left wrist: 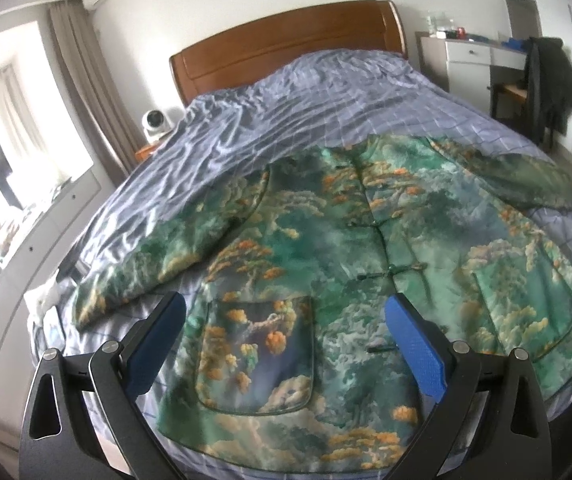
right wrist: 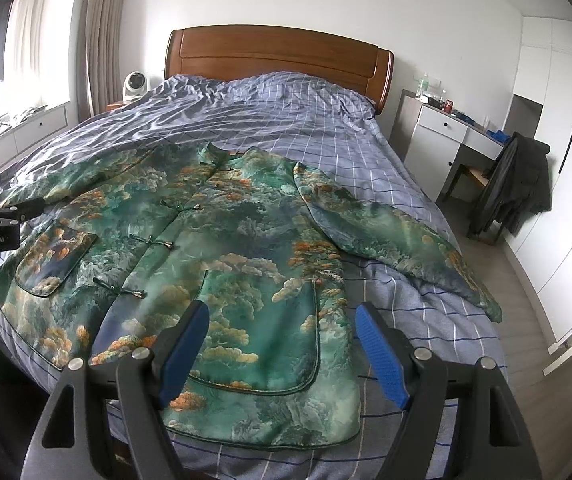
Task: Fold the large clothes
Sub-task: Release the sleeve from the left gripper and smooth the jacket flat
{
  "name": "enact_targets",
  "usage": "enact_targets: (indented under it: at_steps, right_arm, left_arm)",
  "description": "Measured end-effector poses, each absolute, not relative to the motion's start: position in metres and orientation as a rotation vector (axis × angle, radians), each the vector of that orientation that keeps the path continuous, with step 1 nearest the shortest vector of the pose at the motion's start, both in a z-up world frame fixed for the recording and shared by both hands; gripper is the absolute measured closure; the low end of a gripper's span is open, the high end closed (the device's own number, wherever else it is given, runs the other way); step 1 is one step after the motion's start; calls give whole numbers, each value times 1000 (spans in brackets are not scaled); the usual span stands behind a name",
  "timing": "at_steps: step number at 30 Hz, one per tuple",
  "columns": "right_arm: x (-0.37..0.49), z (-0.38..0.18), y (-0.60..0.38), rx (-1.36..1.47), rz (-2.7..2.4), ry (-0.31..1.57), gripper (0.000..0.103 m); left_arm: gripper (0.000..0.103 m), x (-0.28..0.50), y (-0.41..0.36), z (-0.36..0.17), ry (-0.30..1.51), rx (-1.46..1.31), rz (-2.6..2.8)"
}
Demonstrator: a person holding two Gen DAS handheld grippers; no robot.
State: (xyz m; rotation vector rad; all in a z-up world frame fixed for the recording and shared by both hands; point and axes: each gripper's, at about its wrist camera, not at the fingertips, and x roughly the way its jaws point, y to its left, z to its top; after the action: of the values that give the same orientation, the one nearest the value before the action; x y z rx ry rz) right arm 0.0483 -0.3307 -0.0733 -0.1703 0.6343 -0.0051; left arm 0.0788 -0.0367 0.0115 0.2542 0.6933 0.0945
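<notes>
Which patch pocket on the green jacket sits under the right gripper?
The right-hand patch pocket of the green landscape-print jacket, lying between the open right gripper fingers. The other pocket lies far left, nearer the left gripper.

plenty of open room above the green cloud-print satin jacket [right wrist: 222,240], it's lying flat on the blue checked bed cover [right wrist: 286,120] with nothing stacked on it. both the left tongs [left wrist: 286,336] and right tongs [right wrist: 282,344] hang wide apart over the hem, touching nothing. bare cover runs up to the brown wooden headboard [right wrist: 278,56]. the chair draped with dark clothes [right wrist: 518,184] crowds the right-side floor.
</notes>
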Motion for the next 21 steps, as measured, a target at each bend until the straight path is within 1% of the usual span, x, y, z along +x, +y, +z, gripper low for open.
enact_targets:
  at_steps: [5, 12, 21]
  right_arm:
    - [48, -76, -330, -171, -2, 641, 26]
    - [44, -86, -323, -163, 25, 651, 26]
    - [45, -96, -333, -126, 23, 667, 26]
  left_arm:
    - [2, 74, -38, 6, 700, 231, 48]
    - [2, 60, -45, -4, 714, 113, -113]
    - [2, 54, -62, -2, 663, 145, -167]
